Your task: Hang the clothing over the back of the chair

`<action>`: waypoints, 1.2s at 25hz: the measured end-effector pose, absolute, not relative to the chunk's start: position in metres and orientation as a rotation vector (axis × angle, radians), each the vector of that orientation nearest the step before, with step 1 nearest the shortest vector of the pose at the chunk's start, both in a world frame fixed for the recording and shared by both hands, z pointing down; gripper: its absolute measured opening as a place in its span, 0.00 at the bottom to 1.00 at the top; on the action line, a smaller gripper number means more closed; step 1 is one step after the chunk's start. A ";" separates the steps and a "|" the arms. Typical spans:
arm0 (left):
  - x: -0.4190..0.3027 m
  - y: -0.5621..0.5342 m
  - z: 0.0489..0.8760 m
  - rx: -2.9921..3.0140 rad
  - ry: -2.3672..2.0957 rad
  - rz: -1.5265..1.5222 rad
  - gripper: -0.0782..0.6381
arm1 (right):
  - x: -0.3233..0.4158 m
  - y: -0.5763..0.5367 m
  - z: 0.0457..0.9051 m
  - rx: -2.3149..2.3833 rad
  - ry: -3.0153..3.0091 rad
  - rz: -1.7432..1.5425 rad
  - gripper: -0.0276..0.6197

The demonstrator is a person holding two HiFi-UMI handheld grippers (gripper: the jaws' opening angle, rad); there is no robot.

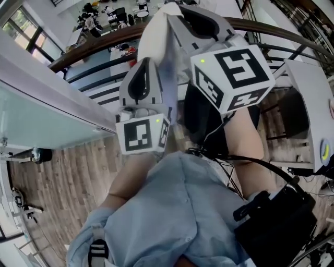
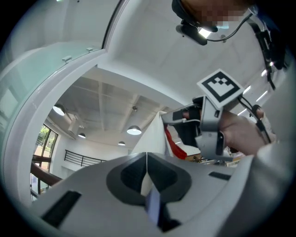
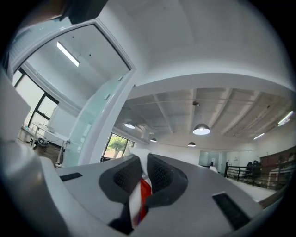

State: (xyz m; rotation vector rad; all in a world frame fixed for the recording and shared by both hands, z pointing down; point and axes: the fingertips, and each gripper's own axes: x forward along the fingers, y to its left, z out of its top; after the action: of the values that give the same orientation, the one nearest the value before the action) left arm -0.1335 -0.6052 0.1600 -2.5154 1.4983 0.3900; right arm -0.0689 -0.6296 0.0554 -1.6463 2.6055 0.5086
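In the head view both tongs are being held high in front of the person. The left tongs (image 1: 156,62) are pinching one part of the white garment (image 1: 158,32). The right tongs (image 1: 182,13), just beside them and a little higher in the picture, are pinching another part, so the cloth is bunching between the two with its gripped edge running from one to the other. A dark shape (image 1: 202,117) is showing directly under the right tongs, nearer to them than to the left; it may be the chair, but I cannot tell

In the left gripper view the left tongs (image 2: 146,162) are clamping on a thin fold of the garment (image 2: 155,132), which is rising as a white sheet with a red patch (image 2: 173,144) towards the right tongs, close by at the upper right

In the right gripper view the right tongs (image 3: 144,169) are squeezing white-and-red cloth of the garment (image 3: 142,196), with only the ceiling (image 3: 208,106) showing beyond. By my reading, the coming move is depending on carrying that stretched edge over a chair back lying somewhere below
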 end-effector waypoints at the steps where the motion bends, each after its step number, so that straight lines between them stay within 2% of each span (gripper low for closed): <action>1: -0.126 -0.607 0.159 -2.519 1.489 0.394 0.13 | -0.053 -0.633 0.042 -1.666 2.577 0.530 0.10; 7: -0.073 -0.615 0.157 -2.567 1.419 0.374 0.13 | 0.089 -0.636 0.005 -1.902 2.321 0.543 0.10; 14: -0.055 -0.615 0.173 -2.620 1.386 0.295 0.13 | 0.204 -0.614 0.108 -2.084 2.124 0.254 0.10; 18: -0.048 -0.616 0.185 -2.644 1.377 0.249 0.13 | 0.209 -0.612 0.196 -2.084 2.089 0.079 0.10; 22: -0.042 -0.613 0.198 -2.658 1.381 0.203 0.13 | 0.180 -0.620 0.269 -2.030 2.154 -0.114 0.10; 27: -0.036 -0.611 0.210 -2.680 1.370 0.175 0.13 | 0.155 -0.624 0.299 -1.982 2.197 -0.197 0.13; 30: -0.034 -0.606 0.209 -2.689 1.360 0.186 0.13 | 0.153 -0.620 0.302 -1.971 2.200 -0.236 0.21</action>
State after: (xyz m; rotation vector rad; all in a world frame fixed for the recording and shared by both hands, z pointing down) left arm -0.0342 -0.6057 0.2092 -2.6886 1.3598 0.1855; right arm 0.1532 -0.6202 0.3025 -1.9705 2.1995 -0.2356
